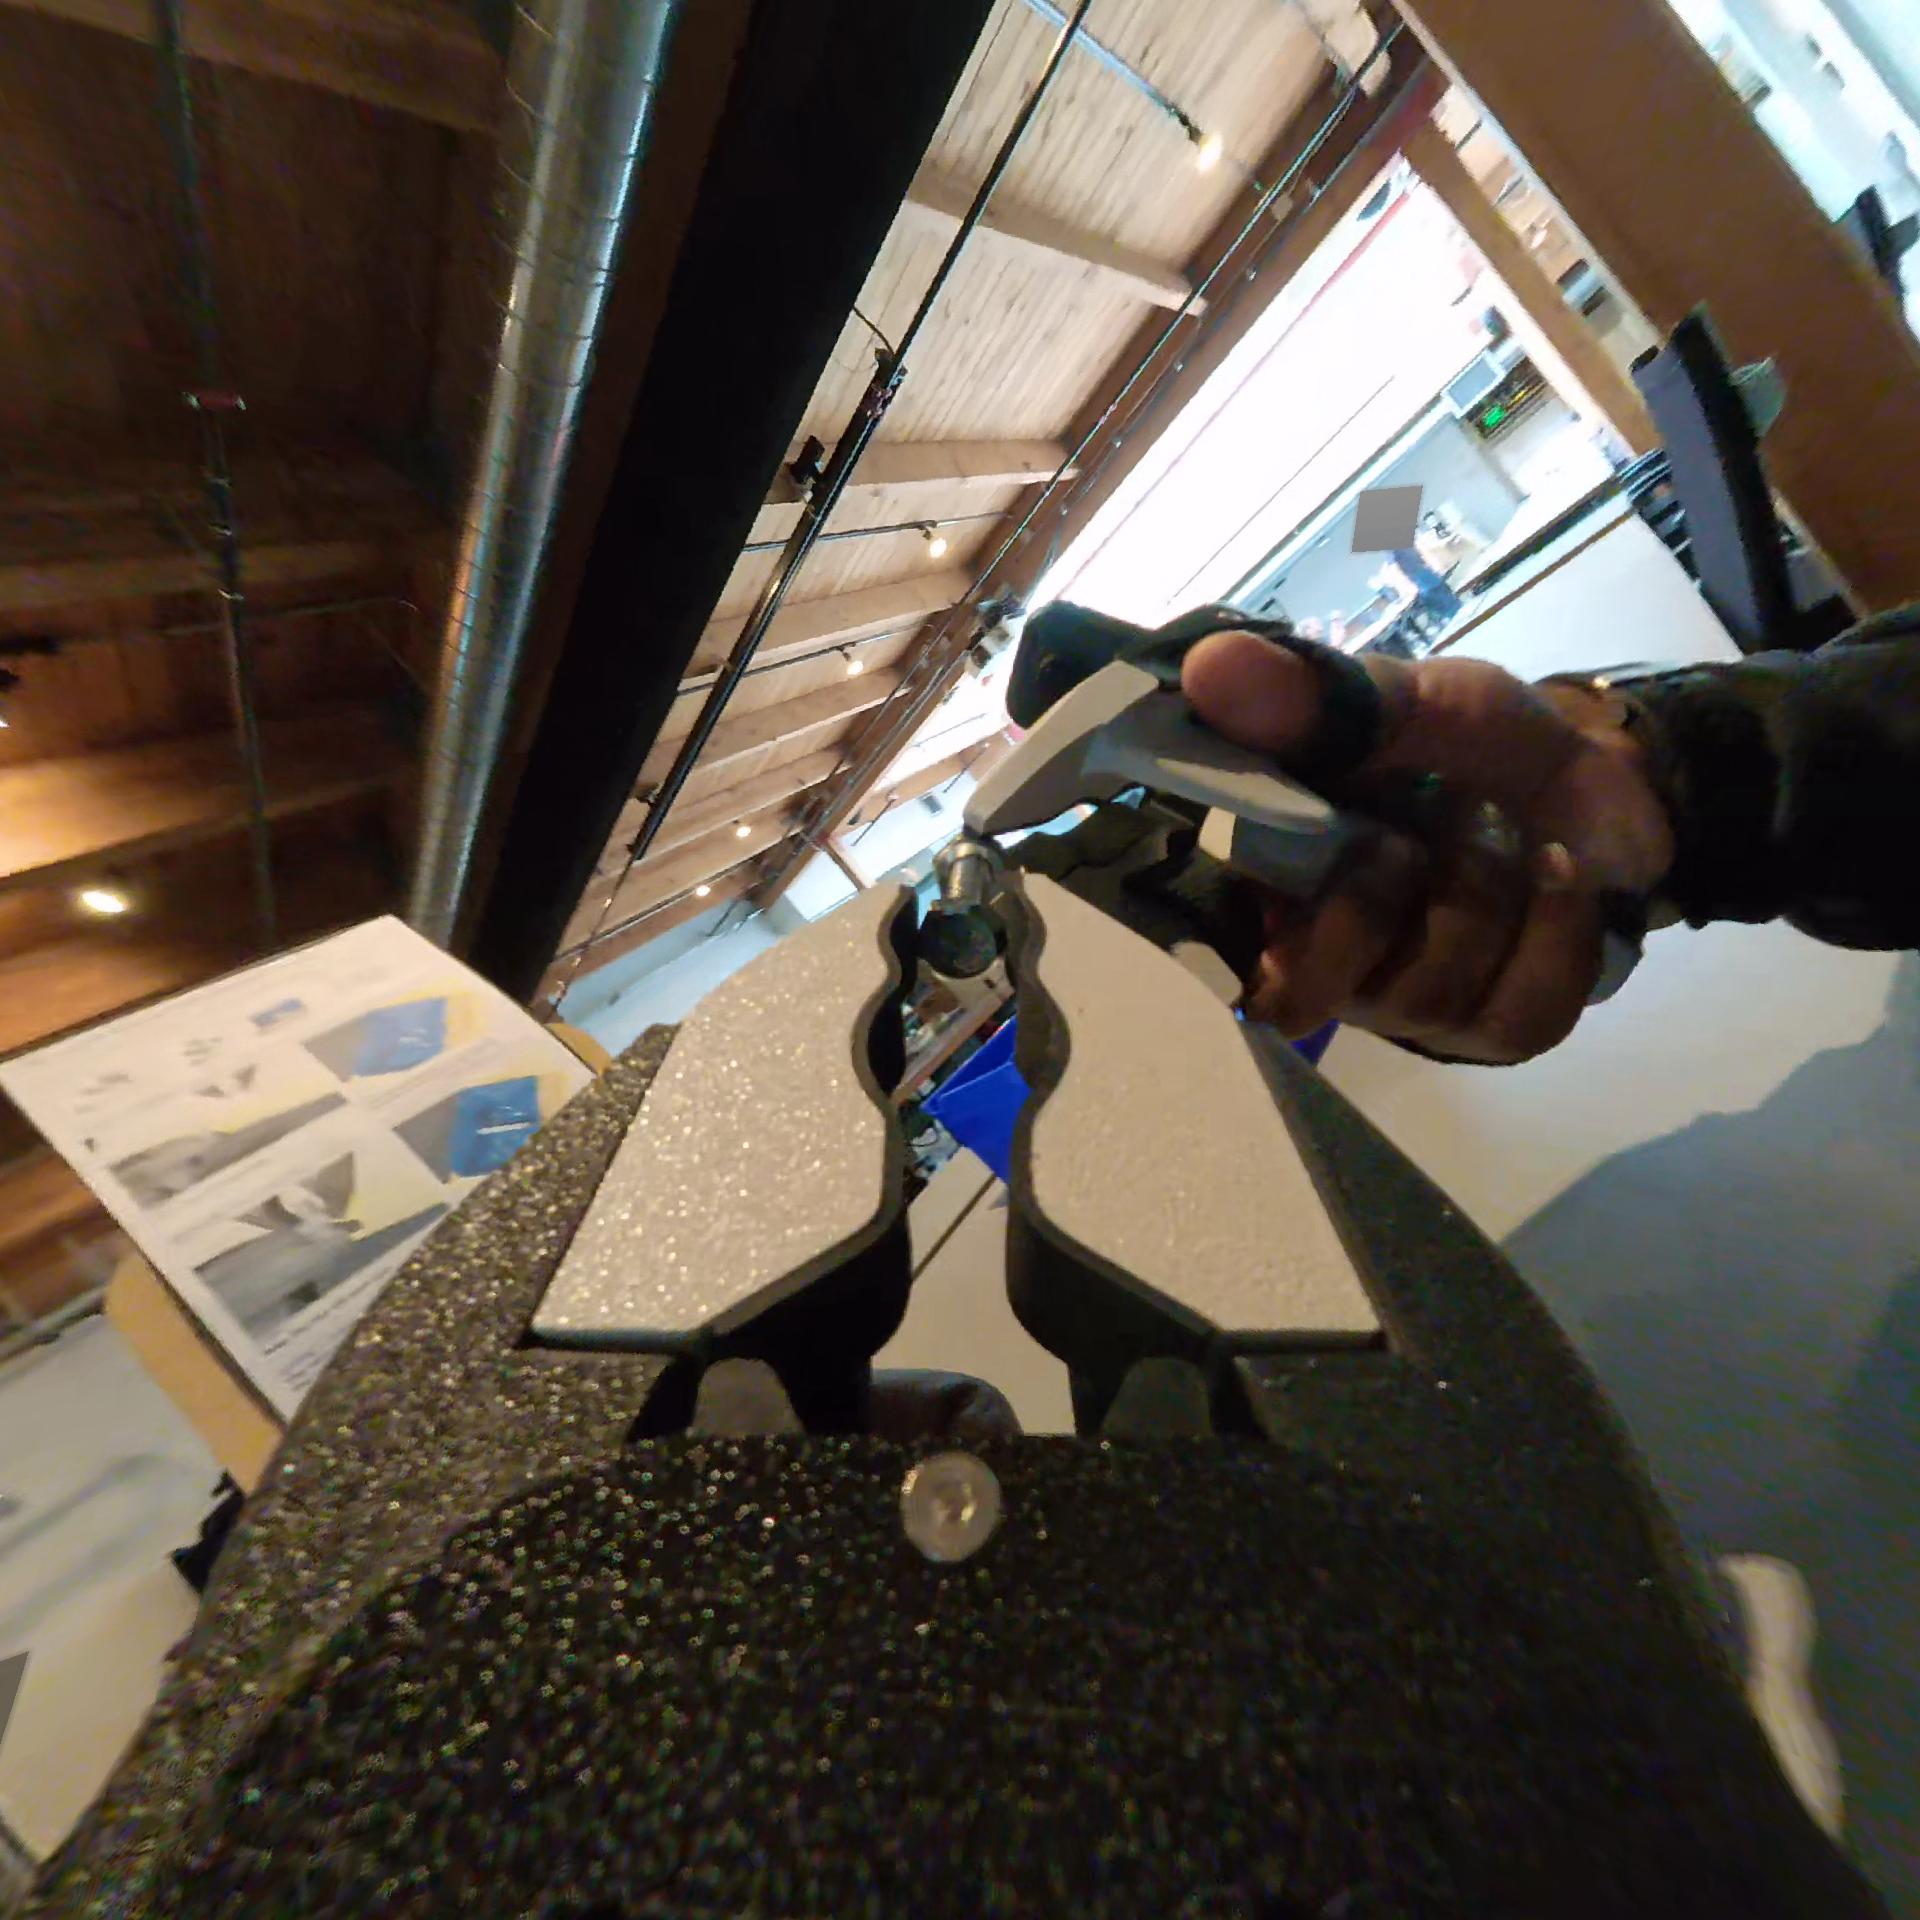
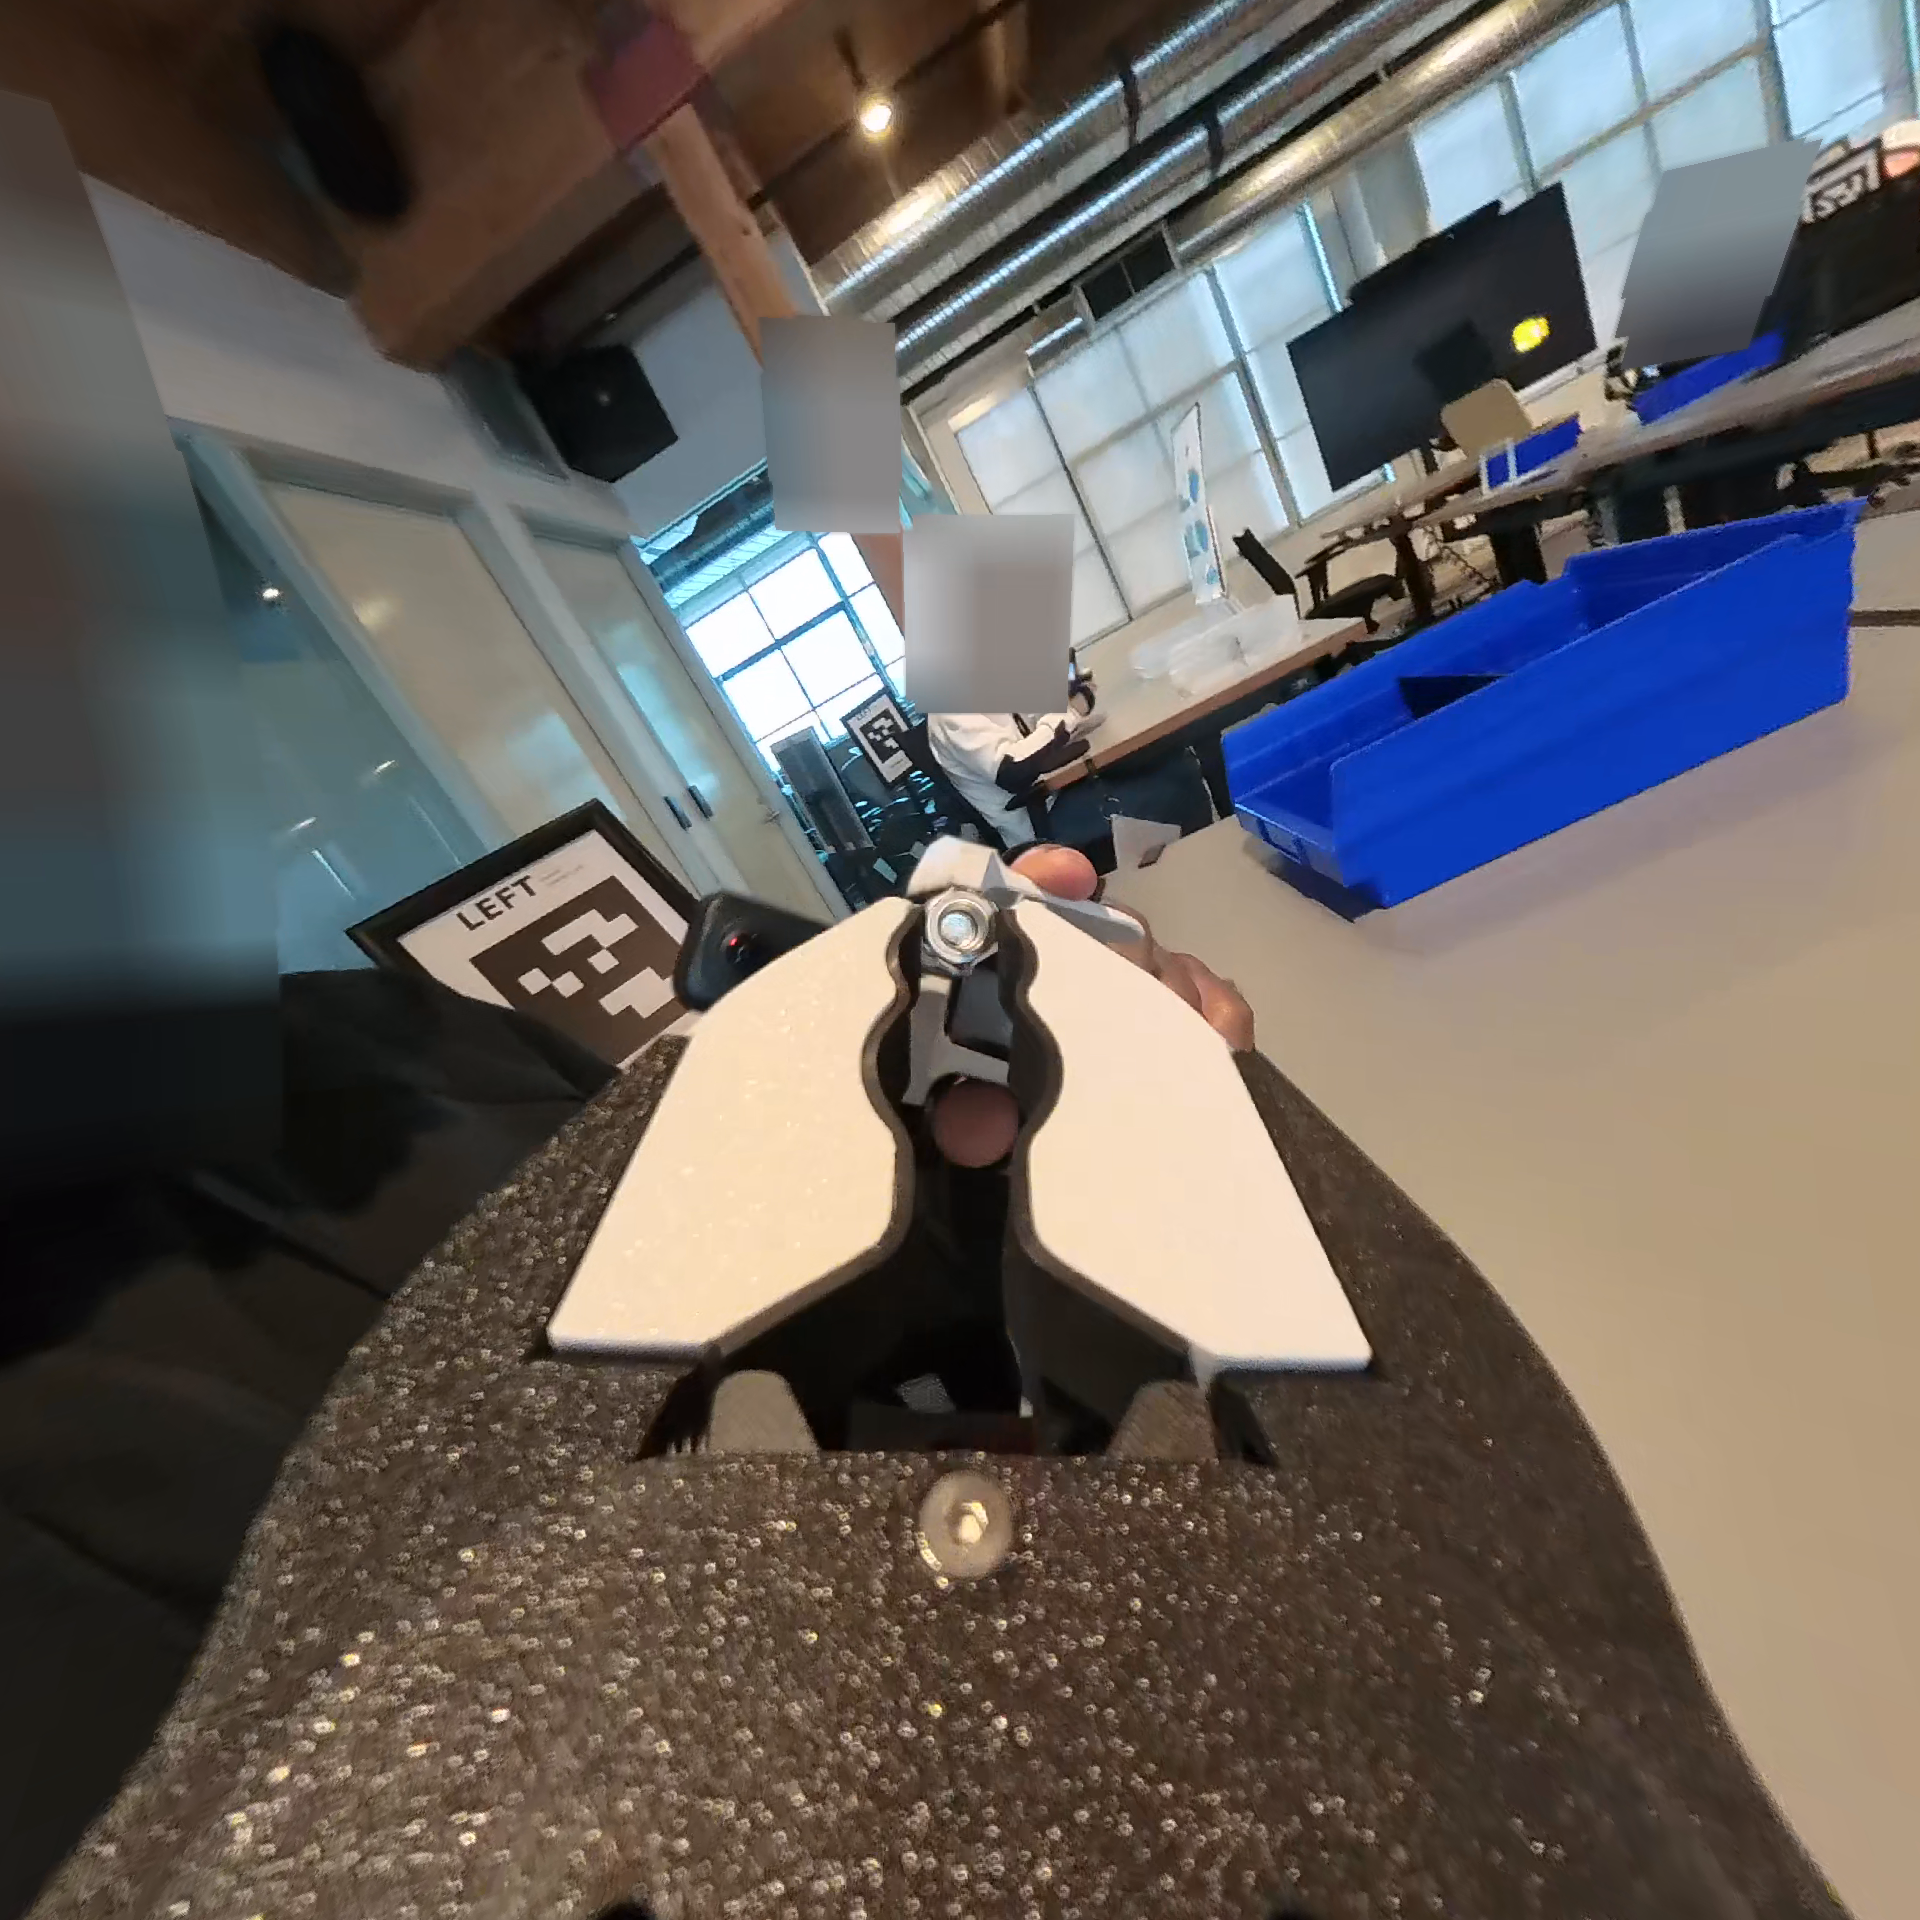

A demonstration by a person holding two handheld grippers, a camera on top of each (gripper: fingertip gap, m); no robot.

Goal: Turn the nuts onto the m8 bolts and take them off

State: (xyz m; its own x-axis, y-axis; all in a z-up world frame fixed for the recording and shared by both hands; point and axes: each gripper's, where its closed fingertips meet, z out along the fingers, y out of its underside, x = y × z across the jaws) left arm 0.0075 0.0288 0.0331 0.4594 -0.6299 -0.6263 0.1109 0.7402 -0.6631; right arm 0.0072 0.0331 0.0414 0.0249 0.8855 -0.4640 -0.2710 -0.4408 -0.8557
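My left gripper (image 1: 961, 940) pinches the dark round head of the silver M8 bolt (image 1: 964, 902) at its jaw tips. My right gripper (image 2: 961, 935), met tip to tip with the left, pinches the bright hexagonal steel nut (image 2: 958, 923) that sits on the bolt's threaded end. In the right wrist view the bolt's long axis runs straight away from me, end-on through the nut; the coming turn, I judge, must be about that axis. Both parts are held in the air above the pale grey counter (image 2: 1558, 1039). A blue plastic bin (image 2: 1538, 748) rests on the counter to the right, well apart. Beyond lie an open workshop with monitors, large windows and timber ceiling.
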